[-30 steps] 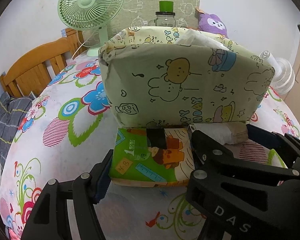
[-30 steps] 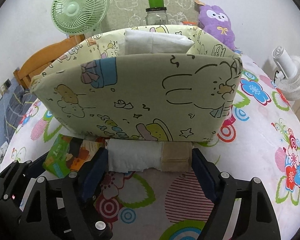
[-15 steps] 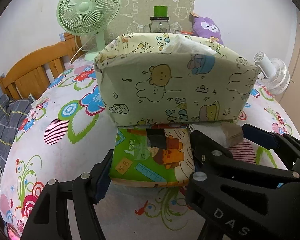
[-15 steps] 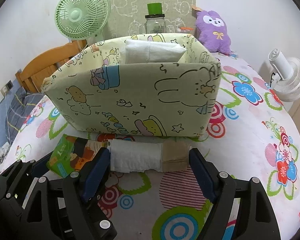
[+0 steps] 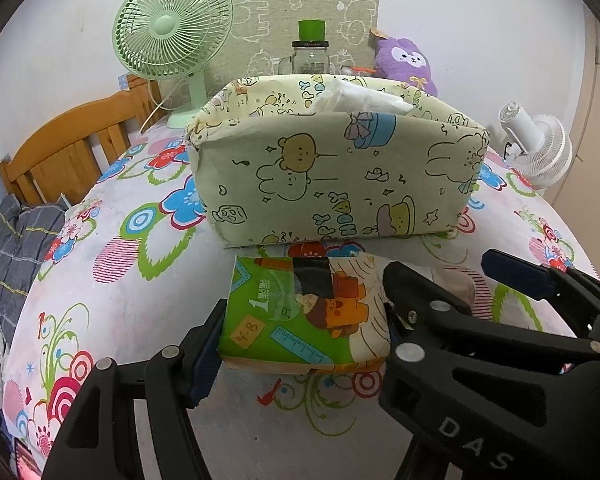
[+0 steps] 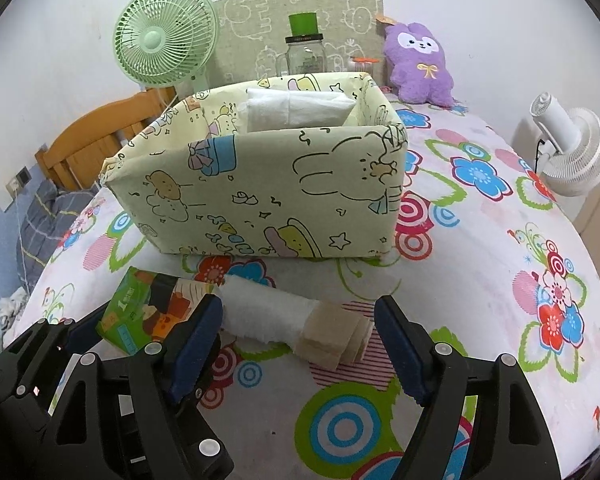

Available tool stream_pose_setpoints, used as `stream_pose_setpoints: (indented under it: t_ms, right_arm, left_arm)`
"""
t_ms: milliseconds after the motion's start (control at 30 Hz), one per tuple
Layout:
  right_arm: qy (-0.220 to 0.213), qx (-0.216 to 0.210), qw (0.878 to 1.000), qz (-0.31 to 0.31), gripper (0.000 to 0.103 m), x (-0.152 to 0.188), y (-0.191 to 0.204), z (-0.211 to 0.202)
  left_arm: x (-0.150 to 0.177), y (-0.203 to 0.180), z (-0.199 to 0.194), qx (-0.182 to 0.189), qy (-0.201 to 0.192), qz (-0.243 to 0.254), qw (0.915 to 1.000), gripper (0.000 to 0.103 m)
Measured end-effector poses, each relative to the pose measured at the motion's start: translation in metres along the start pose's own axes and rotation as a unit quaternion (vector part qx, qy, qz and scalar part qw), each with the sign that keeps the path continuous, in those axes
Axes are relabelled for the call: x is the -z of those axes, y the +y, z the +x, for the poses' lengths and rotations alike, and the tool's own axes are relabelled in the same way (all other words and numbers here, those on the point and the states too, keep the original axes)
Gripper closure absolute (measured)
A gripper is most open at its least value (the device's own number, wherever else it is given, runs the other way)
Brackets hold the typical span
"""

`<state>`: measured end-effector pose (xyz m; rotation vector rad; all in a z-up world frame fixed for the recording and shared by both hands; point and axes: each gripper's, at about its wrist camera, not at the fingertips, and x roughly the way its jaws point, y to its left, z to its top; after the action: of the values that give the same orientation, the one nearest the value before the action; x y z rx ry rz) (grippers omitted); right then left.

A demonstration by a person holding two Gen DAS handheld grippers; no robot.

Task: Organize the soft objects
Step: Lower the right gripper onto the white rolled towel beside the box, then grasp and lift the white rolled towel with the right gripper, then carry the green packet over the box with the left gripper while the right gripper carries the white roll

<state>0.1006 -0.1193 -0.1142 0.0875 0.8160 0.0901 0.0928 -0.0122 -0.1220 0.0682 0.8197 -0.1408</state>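
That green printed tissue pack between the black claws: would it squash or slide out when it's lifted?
The green printed tissue pack would probably squash a little: its plastic wrap looks puffy with rounded edges. It is likely light for its size, being wrapped tissue. The glossy film might be slippery, though the left gripper pads flank both its sides, which should help.

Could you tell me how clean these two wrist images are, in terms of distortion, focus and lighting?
Left wrist view: strong fisheye bending, dark corners, the fabric storage box and tissue pack sharp, light even and soft, no glare. Right wrist view: same barrel curve on the floral bedsheet, the rolled white towel in focus, only faint shadows under the box, no motion blur.
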Motion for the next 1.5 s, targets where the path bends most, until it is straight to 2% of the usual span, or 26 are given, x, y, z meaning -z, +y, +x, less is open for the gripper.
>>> stream_pose_setpoints:
  t_ms: [333, 467, 600, 700, 767, 1200, 1500]
  right_arm:
    - [0.023, 0.001, 1.0, -0.014, 0.022, 0.001, 0.002, 0.019]
    - [0.035, -0.007, 0.999, -0.017, 0.036, -0.002, 0.004, 0.03]
    - [0.033, -0.019, 0.999, -0.027, 0.061, -0.002, 0.008, 0.032]
    - [0.033, -0.026, 0.999, -0.029, 0.07, -0.002, 0.008, 0.032]
    - [0.033, -0.027, 0.999, -0.03, 0.073, -0.002, 0.008, 0.031]
    - [0.014, -0.02, 0.999, -0.028, 0.08, -0.003, 0.004, 0.008]
    - [-0.006, -0.015, 1.0, -0.026, 0.08, -0.004, 0.002, -0.014]
  left_arm:
    - [0.004, 0.001, 0.01, -0.014, 0.019, 0.004, 0.9997, 0.03]
    - [0.003, 0.004, 0.017, -0.019, 0.026, 0.004, 0.9995, 0.03]
    - [0.003, 0.003, 0.019, -0.017, 0.027, 0.005, 0.9995, 0.03]
    - [0.003, 0.002, 0.02, -0.015, 0.026, 0.007, 0.9995, 0.03]
    - [0.003, 0.001, 0.02, -0.011, 0.027, 0.007, 0.9995, 0.03]
    - [0.001, -0.008, 0.003, 0.005, 0.011, 0.005, 0.9999, 0.03]
    - [-0.003, -0.014, -0.015, 0.008, -0.009, 0.005, 0.9999, 0.03]
